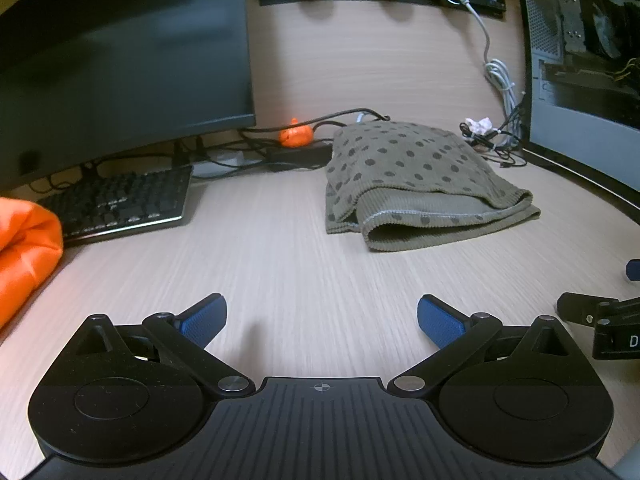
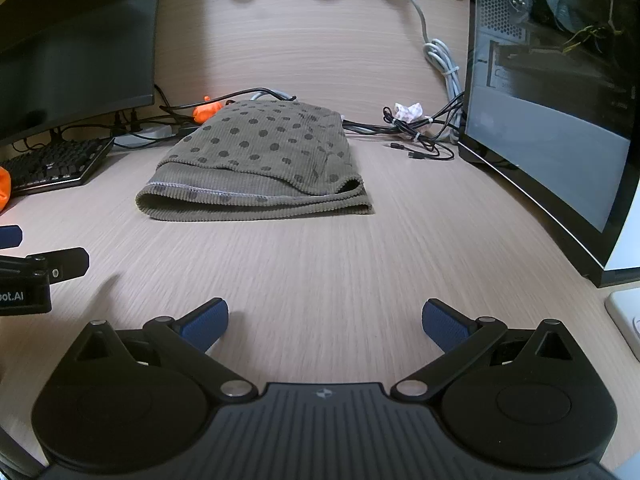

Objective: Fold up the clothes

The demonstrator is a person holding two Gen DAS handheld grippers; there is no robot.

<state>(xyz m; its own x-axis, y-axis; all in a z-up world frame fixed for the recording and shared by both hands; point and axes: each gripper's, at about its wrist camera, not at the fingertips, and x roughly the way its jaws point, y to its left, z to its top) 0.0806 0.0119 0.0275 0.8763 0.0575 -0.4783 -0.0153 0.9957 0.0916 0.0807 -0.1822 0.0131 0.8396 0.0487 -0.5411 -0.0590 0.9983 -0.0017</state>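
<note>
Showing only leftward: orange cloth, perhaps a garment.

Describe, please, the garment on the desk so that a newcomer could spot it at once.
On the pale wood desk, look between the monitor and the computer case. The folded garment lies there: olive-brown ribbed cloth with dark dots, unlike the plain orange cloth nearby.

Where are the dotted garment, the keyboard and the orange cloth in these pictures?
dotted garment (image 2: pixel 264 148): right wrist view, on its top layer.
keyboard (image 1: pixel 120 200): left wrist view, on its keys.
orange cloth (image 1: pixel 24 248): left wrist view, on its rounded fold.
</note>
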